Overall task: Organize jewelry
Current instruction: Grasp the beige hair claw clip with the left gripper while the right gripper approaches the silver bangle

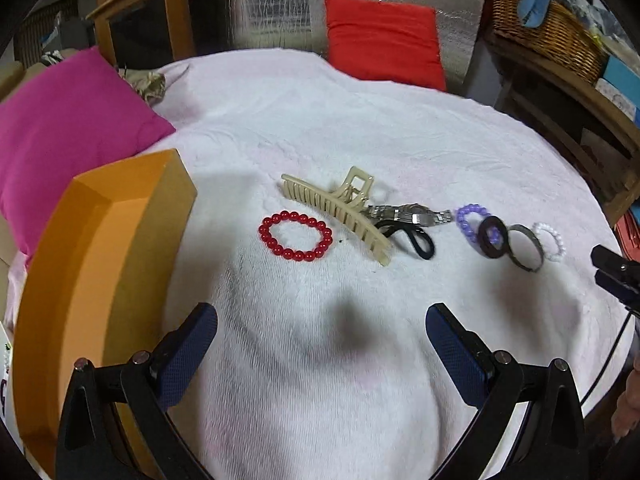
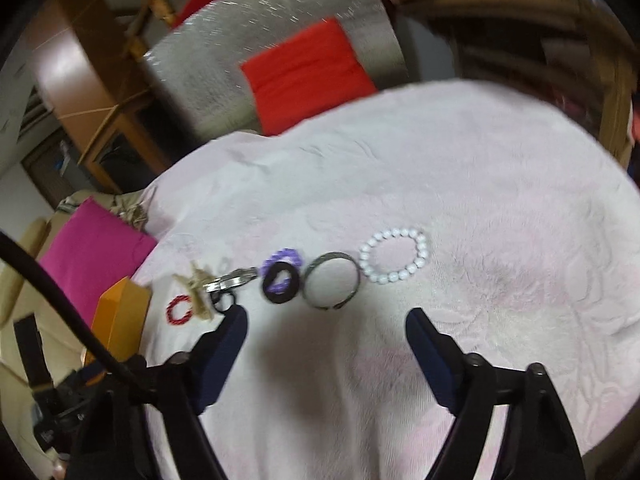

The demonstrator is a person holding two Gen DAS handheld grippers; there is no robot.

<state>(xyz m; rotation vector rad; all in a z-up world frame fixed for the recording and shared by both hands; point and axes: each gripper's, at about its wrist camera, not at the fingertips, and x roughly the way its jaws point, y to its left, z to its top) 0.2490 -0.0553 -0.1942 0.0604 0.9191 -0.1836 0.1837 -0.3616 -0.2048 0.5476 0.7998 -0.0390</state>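
Jewelry lies in a row on a white towel (image 1: 360,128). From left: a red bead bracelet (image 1: 295,241), a beige claw hair clip (image 1: 340,210), a silver watch (image 1: 408,214), a black hair tie (image 1: 416,242), a purple bead bracelet (image 1: 468,216), a dark ring band (image 1: 491,242), a grey metal bangle (image 1: 526,246) and a white bead bracelet (image 1: 552,242). An orange box (image 1: 100,264) stands at the left. My left gripper (image 1: 322,322) is open and empty, below the red bracelet. My right gripper (image 2: 326,326) is open and empty, just below the bangle (image 2: 331,280) and near the white bracelet (image 2: 394,256).
A magenta cushion (image 1: 68,128) lies at the far left and a red cushion (image 1: 384,40) at the back against silver foil. A wicker basket (image 1: 548,28) sits on wooden shelves at the right. The right gripper's tip (image 1: 616,276) shows at the left view's right edge.
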